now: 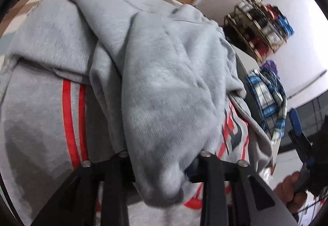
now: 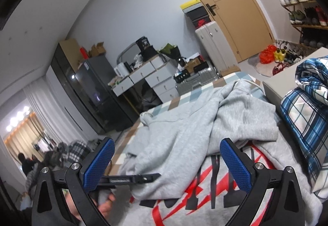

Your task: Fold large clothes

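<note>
We are folding the grey hoodie (image 1: 155, 74): left gripper (image 1: 164, 166) pinching a sleeve across mid-frame, right gripper (image 2: 168, 164) gaping empty; body still unfolded.

Sweatshirt (image 2: 184, 123) spread on bed (image 2: 205, 90), one sleeve (image 2: 235, 115) folded across its body, plaid bedding (image 2: 303, 115) right (touching), desk (image 2: 141, 76) far, door (image 2: 225, 10) far right.

Right hand-held gripper (image 2: 167, 161): black angular arms, silver screws at pivots, blue dimpled pads (image 2: 235, 164). Left hand-held gripper (image 1: 164, 161): same black arms, silver screws, fingertips hidden under cloth.
</note>
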{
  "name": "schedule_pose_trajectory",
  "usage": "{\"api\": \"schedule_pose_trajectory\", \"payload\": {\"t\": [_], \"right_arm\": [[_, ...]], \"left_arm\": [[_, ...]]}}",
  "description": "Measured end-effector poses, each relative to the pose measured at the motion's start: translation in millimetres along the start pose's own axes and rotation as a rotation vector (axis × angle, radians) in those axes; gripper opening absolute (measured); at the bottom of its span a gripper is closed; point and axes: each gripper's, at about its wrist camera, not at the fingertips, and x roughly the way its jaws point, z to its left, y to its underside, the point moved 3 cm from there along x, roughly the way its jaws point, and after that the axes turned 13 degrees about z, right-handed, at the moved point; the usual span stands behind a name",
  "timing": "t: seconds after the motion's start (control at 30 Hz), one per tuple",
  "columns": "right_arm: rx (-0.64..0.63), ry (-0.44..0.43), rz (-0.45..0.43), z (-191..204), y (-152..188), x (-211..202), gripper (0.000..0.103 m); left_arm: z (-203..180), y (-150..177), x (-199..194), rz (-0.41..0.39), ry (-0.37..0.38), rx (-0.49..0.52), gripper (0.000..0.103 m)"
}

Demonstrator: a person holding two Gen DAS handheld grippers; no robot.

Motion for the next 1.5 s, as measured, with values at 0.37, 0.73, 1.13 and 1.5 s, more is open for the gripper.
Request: {"api": "schedule_pose_trajectory", "payload": {"t": [0.37, 0.73, 1.13, 1.5], "right_arm": [[-0.041, 0.032, 0.065, 6.3, 6.2, 19.7, 0.103], [0.067, -0.014, 0.076, -14.3, 5.9, 22.7, 0.103], [0.062, 0.065, 0.124, -17.2, 0.0, 36.7, 0.103], [0.036, 0.395, 0.415, -96.0, -136.3, 141.0, 0.103]], "left_arm": [[-26.5, -4.3, -73.8, -0.256, -0.001, 0.16, 0.074], [12.4, -40.2, 25.9, -0.044, 0.189, 0.081, 0.074], [33.0, -41.5, -35.5, -0.128, 0.217, 0.02, 0.074], [136.7, -128.7, -94.8, -0.143, -0.011, -0.252, 0.079]]}}
